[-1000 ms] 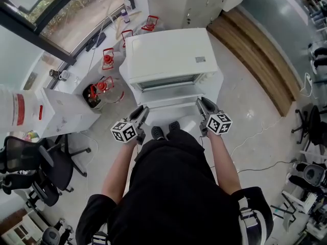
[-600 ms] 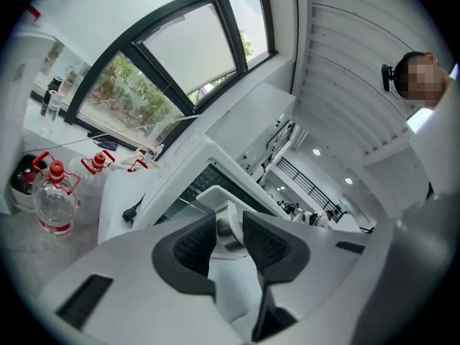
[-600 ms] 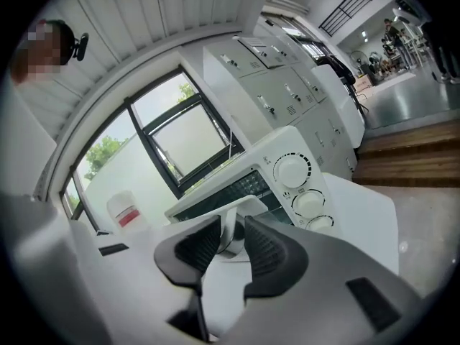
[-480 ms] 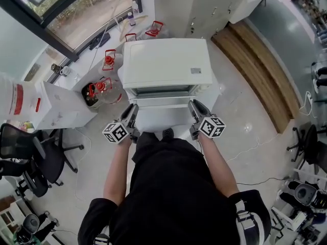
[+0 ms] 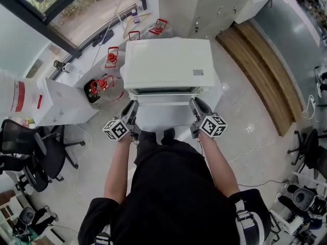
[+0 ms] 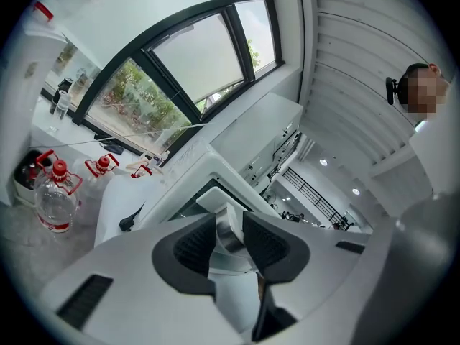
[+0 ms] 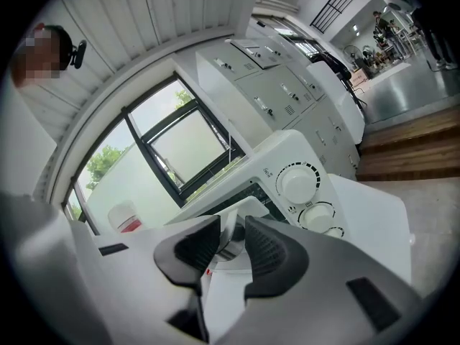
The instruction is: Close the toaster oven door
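Left gripper (image 5: 132, 105) and right gripper (image 5: 196, 102) clamp the door handle (image 6: 228, 230) at the toaster oven (image 5: 168, 60) front, door (image 5: 166, 98) nearly shut; uneven pushing could break one grip, dropping it open.

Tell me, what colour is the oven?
White. The oven shows best in the head view.

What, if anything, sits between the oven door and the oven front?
Nothing visible. The left gripper and right gripper clamp the door handle; the gap to the oven looks free, inside mostly hidden.
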A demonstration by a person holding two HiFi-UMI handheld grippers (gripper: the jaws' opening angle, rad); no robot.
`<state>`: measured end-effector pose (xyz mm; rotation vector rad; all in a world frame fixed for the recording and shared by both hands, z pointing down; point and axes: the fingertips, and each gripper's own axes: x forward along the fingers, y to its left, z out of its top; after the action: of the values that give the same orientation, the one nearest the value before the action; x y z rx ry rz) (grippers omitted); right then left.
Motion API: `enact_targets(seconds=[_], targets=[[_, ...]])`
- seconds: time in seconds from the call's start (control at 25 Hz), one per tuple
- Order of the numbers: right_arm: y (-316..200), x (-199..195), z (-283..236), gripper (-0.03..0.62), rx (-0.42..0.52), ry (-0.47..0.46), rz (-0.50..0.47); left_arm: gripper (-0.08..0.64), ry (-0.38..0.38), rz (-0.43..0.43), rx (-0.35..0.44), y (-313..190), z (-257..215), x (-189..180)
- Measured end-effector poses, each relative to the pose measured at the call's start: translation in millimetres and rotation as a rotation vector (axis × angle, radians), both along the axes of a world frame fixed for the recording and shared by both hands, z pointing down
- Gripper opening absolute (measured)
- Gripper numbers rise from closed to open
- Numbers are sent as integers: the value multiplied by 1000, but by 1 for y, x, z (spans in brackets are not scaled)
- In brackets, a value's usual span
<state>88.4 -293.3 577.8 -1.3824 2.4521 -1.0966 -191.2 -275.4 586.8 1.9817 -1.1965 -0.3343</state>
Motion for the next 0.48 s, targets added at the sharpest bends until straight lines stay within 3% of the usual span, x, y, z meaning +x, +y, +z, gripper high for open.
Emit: enact_targets(seconds=[0.36, 0.48], targets=[[-22, -1, -9, 124, 21, 3, 36, 133, 6, 14, 2, -22, -8, -2], [-27, -2, -12, 123, 44, 57, 27, 135, -1, 22, 7, -28, -11, -2]])
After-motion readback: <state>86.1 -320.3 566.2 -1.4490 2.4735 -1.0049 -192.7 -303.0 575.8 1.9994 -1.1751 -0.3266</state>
